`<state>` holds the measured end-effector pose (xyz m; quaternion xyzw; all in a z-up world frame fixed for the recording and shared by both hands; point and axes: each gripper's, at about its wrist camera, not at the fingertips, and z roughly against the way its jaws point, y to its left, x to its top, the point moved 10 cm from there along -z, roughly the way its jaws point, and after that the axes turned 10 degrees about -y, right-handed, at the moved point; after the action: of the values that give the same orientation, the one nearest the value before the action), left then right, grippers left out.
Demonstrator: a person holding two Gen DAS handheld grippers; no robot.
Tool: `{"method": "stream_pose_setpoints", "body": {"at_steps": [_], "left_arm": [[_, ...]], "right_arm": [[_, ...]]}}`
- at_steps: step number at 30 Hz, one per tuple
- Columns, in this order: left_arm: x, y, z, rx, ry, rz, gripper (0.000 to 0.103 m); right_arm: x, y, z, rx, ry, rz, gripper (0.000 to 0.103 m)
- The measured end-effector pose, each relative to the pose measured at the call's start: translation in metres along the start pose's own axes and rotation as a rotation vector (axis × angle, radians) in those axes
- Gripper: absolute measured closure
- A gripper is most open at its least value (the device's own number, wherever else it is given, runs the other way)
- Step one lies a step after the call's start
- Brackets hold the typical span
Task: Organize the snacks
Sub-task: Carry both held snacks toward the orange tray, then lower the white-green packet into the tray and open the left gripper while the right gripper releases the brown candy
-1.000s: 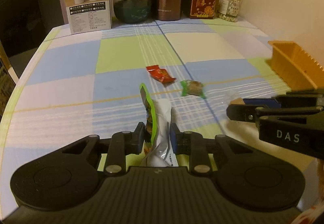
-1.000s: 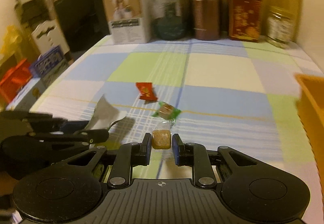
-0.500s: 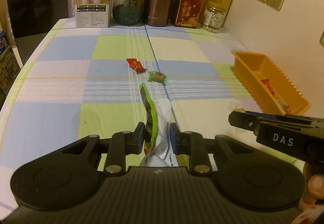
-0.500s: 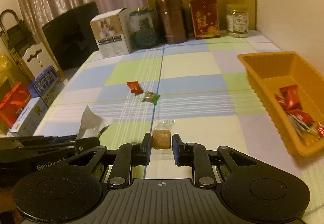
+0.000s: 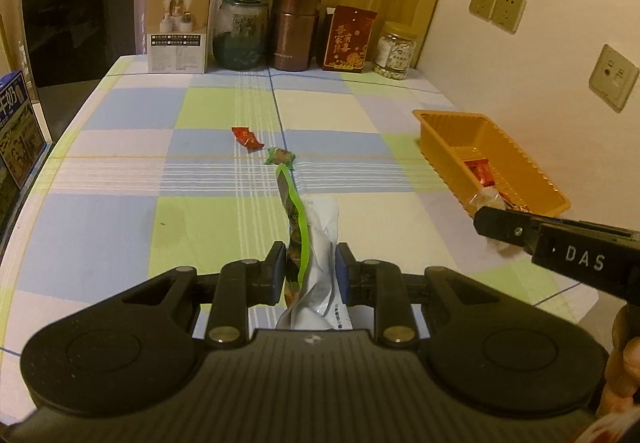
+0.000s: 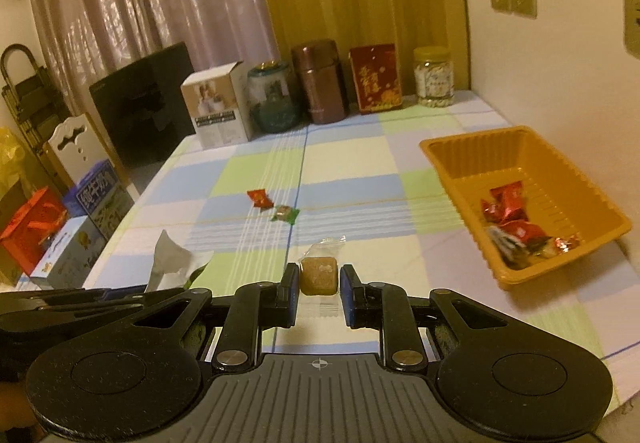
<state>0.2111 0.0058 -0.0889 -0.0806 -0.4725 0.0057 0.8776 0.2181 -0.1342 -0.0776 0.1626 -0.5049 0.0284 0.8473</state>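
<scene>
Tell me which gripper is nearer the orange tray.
Right. The right gripper, shut on a brown candy, sits just short of the orange tray near its front end. The left gripper, holding a white packet, sits further off, on the right gripper's far side.

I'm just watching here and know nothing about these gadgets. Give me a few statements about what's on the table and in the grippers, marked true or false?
1. The right gripper holds a brown square snack. True.
2. The left gripper is empty. False: it clamps a white and green packet.
3. The orange tray is empty. False: several wrapped snacks lie in it.
4. A red candy and a green candy lie on the tablecloth. True.
</scene>
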Motion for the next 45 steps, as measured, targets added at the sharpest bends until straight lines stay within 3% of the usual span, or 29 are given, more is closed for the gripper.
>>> {"method": "stream_pose_setpoints", "body": {"at_steps": [20,37,45], "left_arm": [[0.013,-0.048,0.014,-0.051,-0.027,-0.058,0.080],[0.028,-0.162,-0.022,-0.228,-0.012,-0.112,0.080],[0.036,-0.199,-0.054,-0.274,0.005,-0.123,0.080]], "right_arm": [[0.015,-0.044,0.037,-0.056,-0.050,-0.054,0.081],[0.039,-0.162,0.063,-0.232,-0.108,-0.175,0.081],[0.049,-0.202,0.056,-0.261,-0.110,-0.178,0.081]]}}
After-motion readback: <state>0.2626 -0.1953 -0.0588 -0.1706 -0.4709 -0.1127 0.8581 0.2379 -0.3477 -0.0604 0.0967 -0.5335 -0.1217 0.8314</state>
